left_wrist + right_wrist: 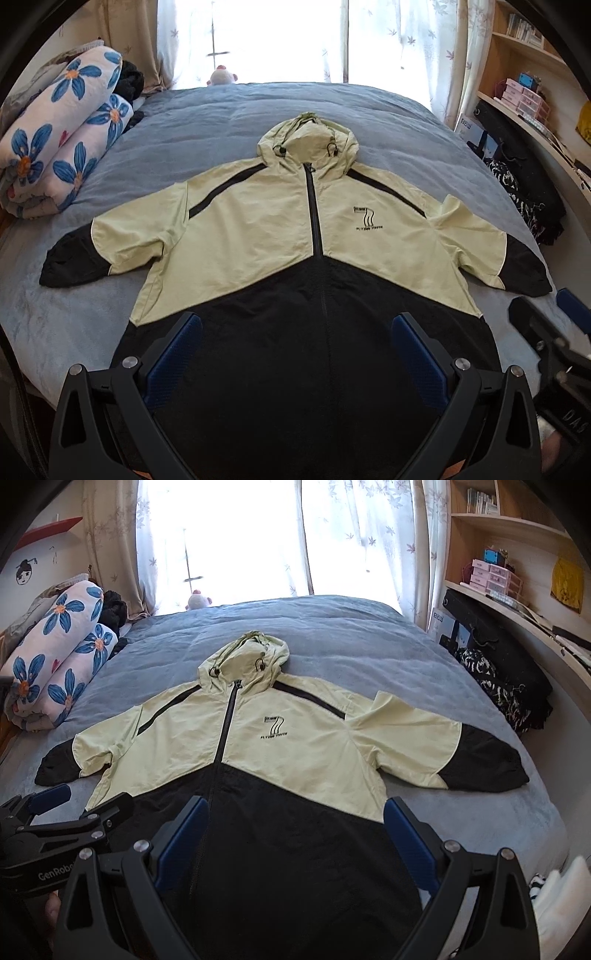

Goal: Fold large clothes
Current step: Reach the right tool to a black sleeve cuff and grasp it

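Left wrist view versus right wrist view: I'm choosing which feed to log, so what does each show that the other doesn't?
Only the left wrist view shows the right gripper, at its right edge. Only the right wrist view shows the left gripper at its left edge, a face drawing on the wall, a red shelf and a white striped cloth. Both show the jacket spread flat on the blue bed, the rolled floral quilt, a plush toy and bookshelves, with their own jaws open.
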